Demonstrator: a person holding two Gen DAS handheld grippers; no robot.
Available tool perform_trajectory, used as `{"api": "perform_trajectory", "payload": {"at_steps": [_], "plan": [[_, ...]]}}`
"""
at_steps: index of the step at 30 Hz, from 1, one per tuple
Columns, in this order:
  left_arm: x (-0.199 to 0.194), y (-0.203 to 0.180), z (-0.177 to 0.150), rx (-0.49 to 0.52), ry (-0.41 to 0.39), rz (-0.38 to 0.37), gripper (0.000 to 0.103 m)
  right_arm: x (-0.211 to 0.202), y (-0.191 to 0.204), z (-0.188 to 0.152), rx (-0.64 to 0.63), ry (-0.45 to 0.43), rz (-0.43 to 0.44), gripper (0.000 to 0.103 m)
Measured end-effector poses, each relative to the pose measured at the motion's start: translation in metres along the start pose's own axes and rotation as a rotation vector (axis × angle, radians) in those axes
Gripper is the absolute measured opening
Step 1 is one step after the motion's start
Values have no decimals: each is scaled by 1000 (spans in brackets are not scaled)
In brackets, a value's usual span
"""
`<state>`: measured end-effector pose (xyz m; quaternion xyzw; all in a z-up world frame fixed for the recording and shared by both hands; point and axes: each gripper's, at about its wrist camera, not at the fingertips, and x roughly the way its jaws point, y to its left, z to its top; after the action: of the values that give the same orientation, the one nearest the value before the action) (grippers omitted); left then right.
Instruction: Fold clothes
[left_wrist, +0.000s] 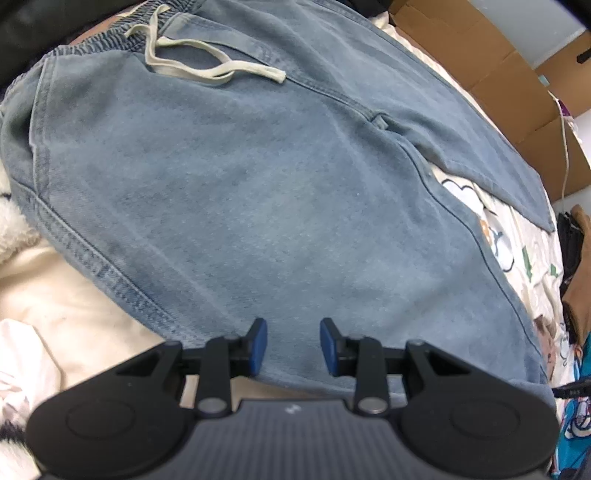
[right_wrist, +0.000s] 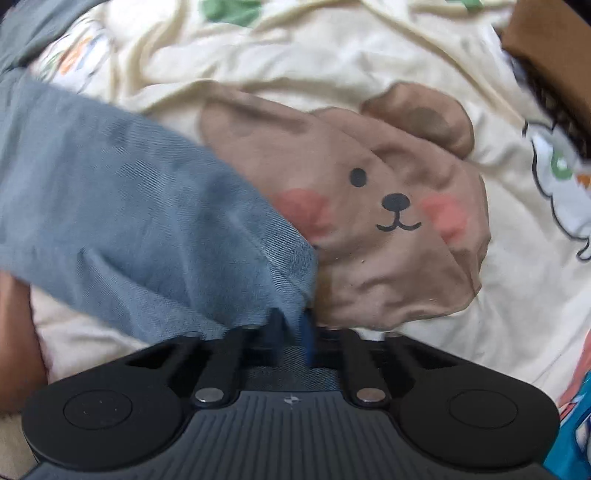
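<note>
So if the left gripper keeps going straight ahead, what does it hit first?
Probably the denim shorts: the left gripper has open jaws pointing over the blue fabric, though its height above it is unclear.

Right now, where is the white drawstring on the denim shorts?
In the left wrist view, the white drawstring lies at upper left on the denim shorts, just below the elastic waistband.

The denim shorts (left_wrist: 258, 177) are faded light blue, with darker blue stitched seams and a cream-white drawstring (left_wrist: 192, 62). The bedsheet (right_wrist: 332, 55) beneath is cream, printed with green shapes, white clouds outlined in dark blue, and a tan-brown bear face (right_wrist: 388, 206) bearing black eyes and nose and pink-red cheeks. The left claw (left_wrist: 293, 347) is black with blue pads (left_wrist: 260, 343); the right claw (right_wrist: 295, 332) is black too, with a blue pad. Cardboard boxes (left_wrist: 498, 66) are brown.
</note>
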<state>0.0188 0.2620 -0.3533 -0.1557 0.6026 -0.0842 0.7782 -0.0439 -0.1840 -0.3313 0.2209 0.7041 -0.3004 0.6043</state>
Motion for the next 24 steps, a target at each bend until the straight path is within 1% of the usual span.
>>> {"api": "perform_trajectory", "payload": {"at_steps": [7,11,19,20,24], "plan": [[2,-7,3,9,-11,-23,33,-56,37,-7,-43,-78,63,3],[3,-8,3,-3,-20,-31,33,-73,68,-5,-60,-107,97,3],[4,-10,0,1,-14,-41,33,-53,126,-18,-77,-125,178,3],[4,-9,0,-3,-13,-40,33,-47,133,-20,-118,-121,193,3],[5,-7,1,-12,-11,-36,33,-16,158,-26,-99,-95,238,5]]}}
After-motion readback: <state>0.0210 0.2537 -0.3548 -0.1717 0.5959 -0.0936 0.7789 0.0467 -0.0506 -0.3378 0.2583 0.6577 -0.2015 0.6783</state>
